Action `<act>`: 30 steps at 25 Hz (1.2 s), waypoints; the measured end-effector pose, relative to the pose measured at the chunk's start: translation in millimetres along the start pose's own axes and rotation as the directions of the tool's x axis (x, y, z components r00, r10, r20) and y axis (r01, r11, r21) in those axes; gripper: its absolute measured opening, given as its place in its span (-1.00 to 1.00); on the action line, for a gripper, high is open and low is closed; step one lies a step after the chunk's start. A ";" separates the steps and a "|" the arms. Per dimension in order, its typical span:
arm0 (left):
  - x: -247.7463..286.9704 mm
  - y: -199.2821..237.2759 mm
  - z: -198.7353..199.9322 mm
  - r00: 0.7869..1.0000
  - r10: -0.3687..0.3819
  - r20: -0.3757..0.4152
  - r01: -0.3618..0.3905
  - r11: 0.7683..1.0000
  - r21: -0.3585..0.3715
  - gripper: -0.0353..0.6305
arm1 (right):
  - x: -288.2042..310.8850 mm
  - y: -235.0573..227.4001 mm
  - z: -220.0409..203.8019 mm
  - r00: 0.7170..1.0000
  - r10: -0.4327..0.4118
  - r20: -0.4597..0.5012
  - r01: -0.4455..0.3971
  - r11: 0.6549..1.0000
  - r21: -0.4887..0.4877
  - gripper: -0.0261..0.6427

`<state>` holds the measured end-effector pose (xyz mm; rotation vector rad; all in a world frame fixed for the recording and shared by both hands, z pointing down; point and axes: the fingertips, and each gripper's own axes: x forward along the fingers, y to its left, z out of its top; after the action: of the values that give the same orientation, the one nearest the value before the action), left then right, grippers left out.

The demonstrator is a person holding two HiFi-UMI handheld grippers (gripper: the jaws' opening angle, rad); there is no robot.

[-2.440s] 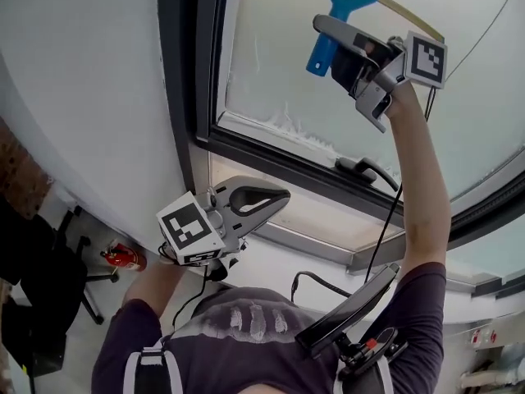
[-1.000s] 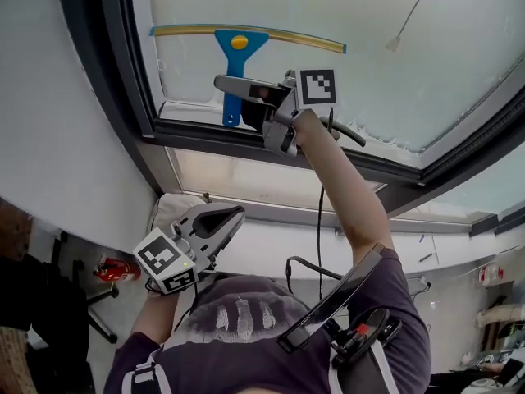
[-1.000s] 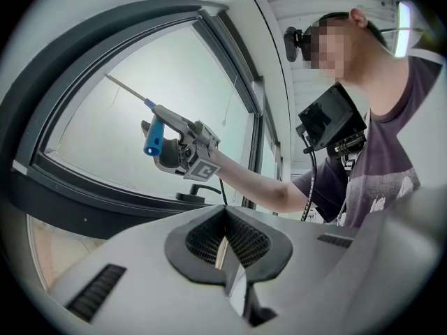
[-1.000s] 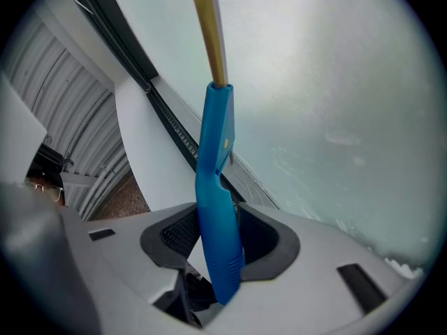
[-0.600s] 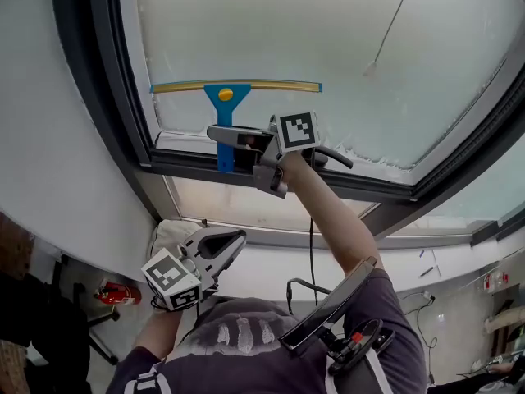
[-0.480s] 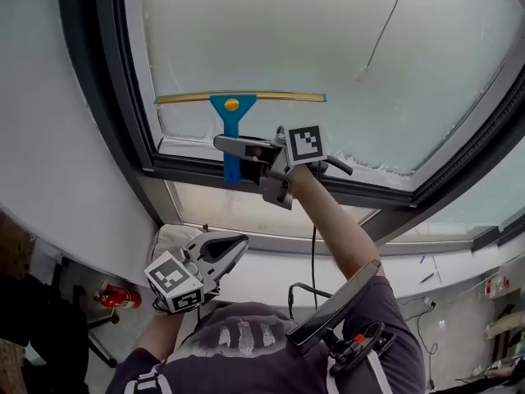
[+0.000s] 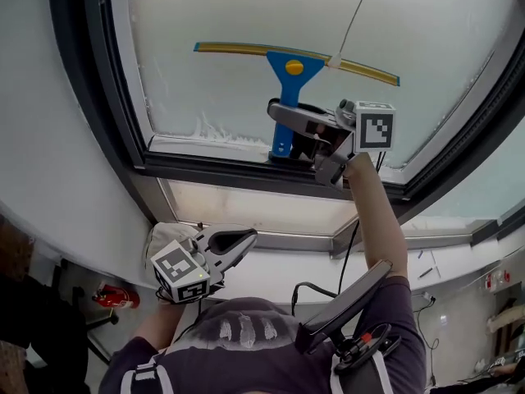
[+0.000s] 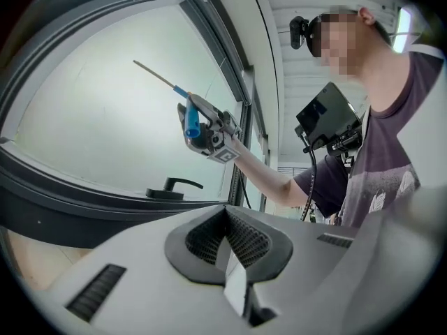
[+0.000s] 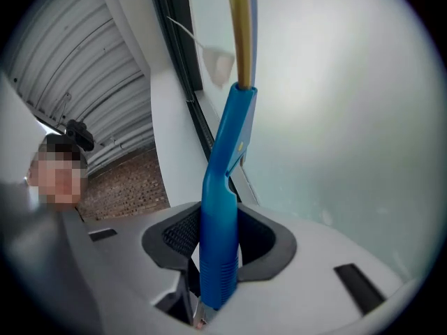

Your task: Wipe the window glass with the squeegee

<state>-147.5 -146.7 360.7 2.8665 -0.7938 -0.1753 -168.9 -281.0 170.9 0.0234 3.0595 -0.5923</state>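
Observation:
A blue-handled squeegee [image 7: 285, 97] with a long yellow blade [image 7: 238, 50] lies against the frosted window glass [image 7: 246, 15]. My right gripper [image 7: 287, 134] is raised to the pane and shut on the squeegee's handle [image 9: 222, 215]; the blade [image 9: 239, 26] stands edge-on against the glass in the right gripper view. My left gripper [image 7: 238, 240] hangs low below the sill, shut with nothing between its jaws. From the left gripper view [image 8: 234, 253] I see the right gripper [image 8: 199, 128] holding the squeegee [image 8: 188, 117] up to the pane.
A dark window frame [image 7: 115, 97] borders the glass on the left and along the bottom. A black window handle [image 8: 173, 185] sits on the lower frame. A thin cord [image 7: 353, 15] hangs in front of the pane. A red extinguisher [image 7: 115, 296] lies on the floor below.
My right gripper has carried the squeegee to the right and upward on the glass, and the blade now tilts down to the right. The left gripper has shifted only slightly.

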 end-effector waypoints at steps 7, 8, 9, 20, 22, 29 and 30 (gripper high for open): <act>26.7 -19.2 6.1 0.999 -0.048 -0.023 0.049 0.998 0.027 -0.88 | -32.2 19.9 89.4 0.994 0.101 0.052 -0.098 0.994 -0.047 -0.52; 29.2 -22.3 6.0 0.998 -0.067 -0.017 0.067 0.997 0.041 -0.88 | -32.7 22.4 101.0 0.992 0.113 0.052 -0.110 0.993 -0.051 -0.52; 31.5 -24.5 6.0 0.997 -0.079 -0.011 0.079 0.995 0.052 -0.88 | -32.4 24.7 111.4 0.992 0.118 0.046 -0.115 0.991 -0.062 -0.52; 34.9 -15.2 9.5 1.000 -0.008 -0.005 0.008 0.999 0.046 -0.88 | -30.5 38.1 173.2 0.991 0.101 -0.088 -0.111 0.986 -0.128 -0.53; 35.5 -11.6 11.6 1.000 0.013 -0.010 -0.012 0.999 0.039 -0.88 | -32.6 38.5 179.4 0.991 0.094 -0.098 -0.105 0.987 -0.122 -0.53; 43.6 -3.0 11.3 1.000 0.027 -0.016 -0.026 0.999 0.032 -0.88 | -42.8 31.0 194.5 0.997 0.074 -0.020 -0.076 0.993 -0.092 -0.53; 45.0 -3.1 11.6 1.000 0.024 -0.015 -0.024 0.999 0.032 -0.88 | -43.6 29.6 195.7 0.998 0.070 -0.002 -0.070 0.994 -0.089 -0.53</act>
<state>-109.5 -168.9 345.6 2.8832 -0.8350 -0.1384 -120.4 -327.1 -20.5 0.1282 3.0654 -0.4512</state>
